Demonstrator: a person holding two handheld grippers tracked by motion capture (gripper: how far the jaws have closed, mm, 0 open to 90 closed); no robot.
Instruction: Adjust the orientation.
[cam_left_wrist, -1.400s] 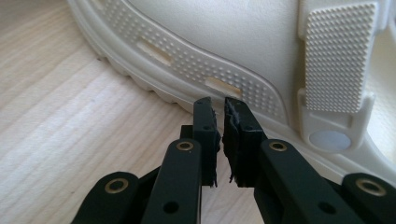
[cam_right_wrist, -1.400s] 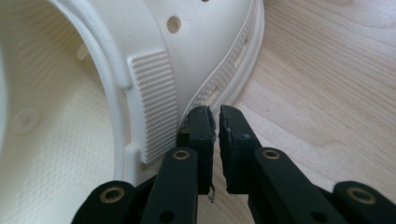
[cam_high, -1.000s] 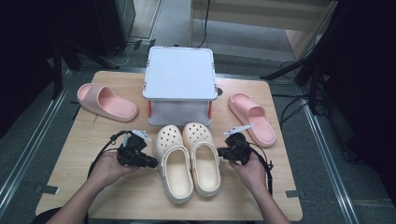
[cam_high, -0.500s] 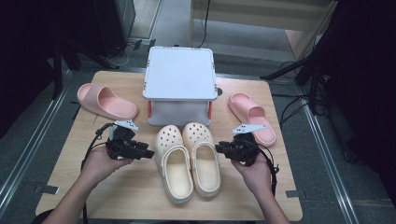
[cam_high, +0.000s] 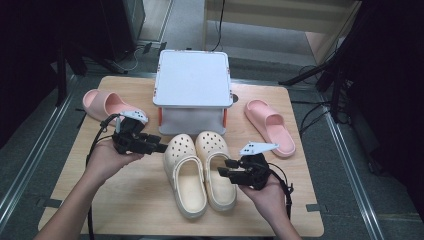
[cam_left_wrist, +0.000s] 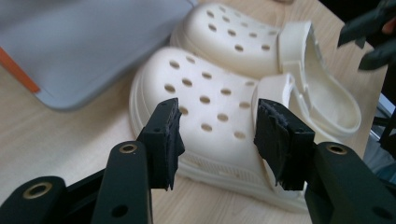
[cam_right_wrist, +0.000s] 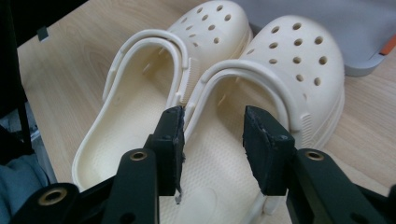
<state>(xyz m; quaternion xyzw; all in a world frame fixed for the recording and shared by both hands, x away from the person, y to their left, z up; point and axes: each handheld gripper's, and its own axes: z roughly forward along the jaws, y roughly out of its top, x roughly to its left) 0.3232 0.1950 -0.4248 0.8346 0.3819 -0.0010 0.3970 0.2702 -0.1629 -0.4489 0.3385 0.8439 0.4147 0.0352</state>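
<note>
Nearest you, your right hand-held gripper hangs just beside the right shoe of the pair of cream perforated foam clogs, its jaws apart and just opened, nothing between them. The clogs lie side by side on the wooden bench, toes pointing away from you. Your left hand-held gripper sits beside the left clog's toe, its jaws likewise parted and empty, just opened wide and now eased back slightly. Beyond the clogs stands a grey square box with orange trim. One pink foam slide lies far left, another pink foam slide far right.
</note>
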